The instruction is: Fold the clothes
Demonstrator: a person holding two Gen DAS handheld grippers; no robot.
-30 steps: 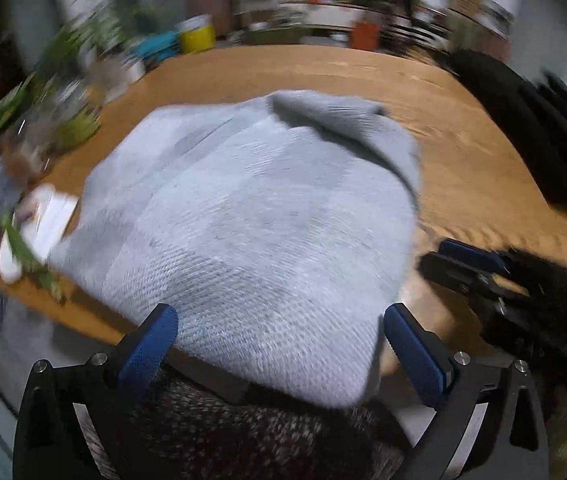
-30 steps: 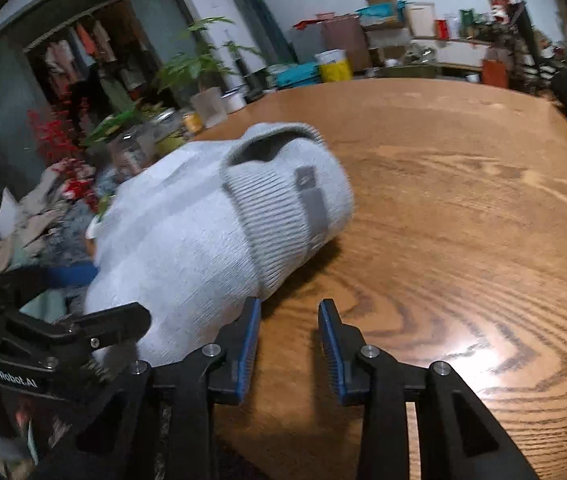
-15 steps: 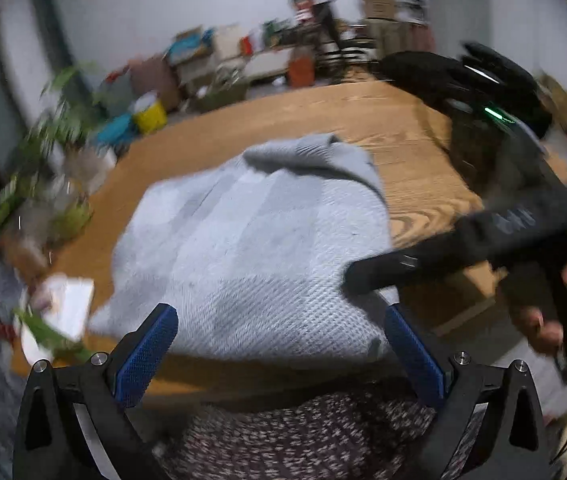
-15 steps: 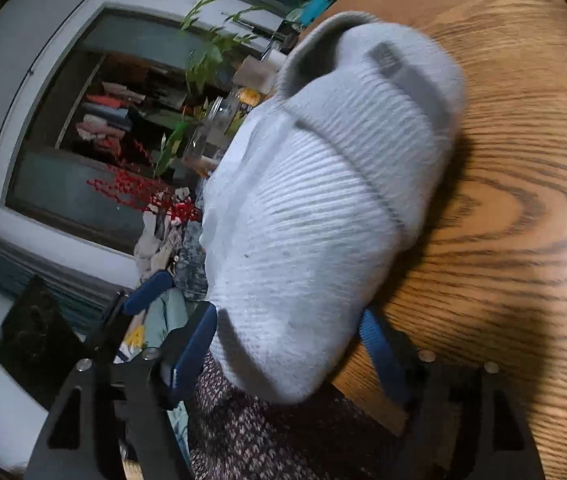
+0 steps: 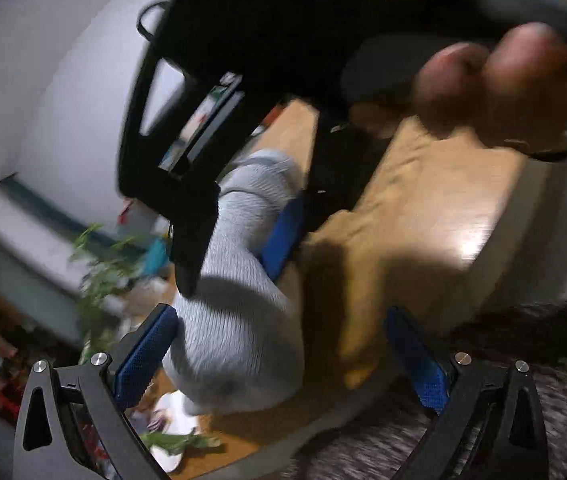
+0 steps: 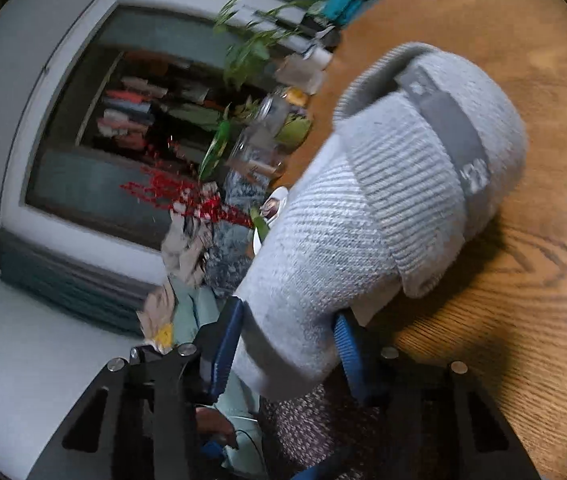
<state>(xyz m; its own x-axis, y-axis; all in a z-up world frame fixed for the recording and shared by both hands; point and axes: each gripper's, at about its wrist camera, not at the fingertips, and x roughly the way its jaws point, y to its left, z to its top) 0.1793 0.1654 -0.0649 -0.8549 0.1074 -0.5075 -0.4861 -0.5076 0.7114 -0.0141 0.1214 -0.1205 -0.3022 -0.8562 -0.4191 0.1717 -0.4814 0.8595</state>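
A folded grey knit sweater lies on the wooden table, its ribbed hem and a grey label on top. My right gripper has the near edge of the fold between its blue pads; the jaws are closing and the pads touch the fabric on both sides. In the left wrist view the same sweater hangs over the table's edge, with the right gripper around it from above and a hand behind. My left gripper stands wide open, its left pad beside the sweater.
Potted plants, glass jars and clutter crowd the table's left side. A white dish with leaves lies below the sweater. A person's dark speckled garment is at the near edge. Bare wood stretches to the right.
Both views have rolled. The right gripper's jaws opened around the sweater's near edge, then narrowed onto it and rose. The right gripper and hand now fill the top of the left view.
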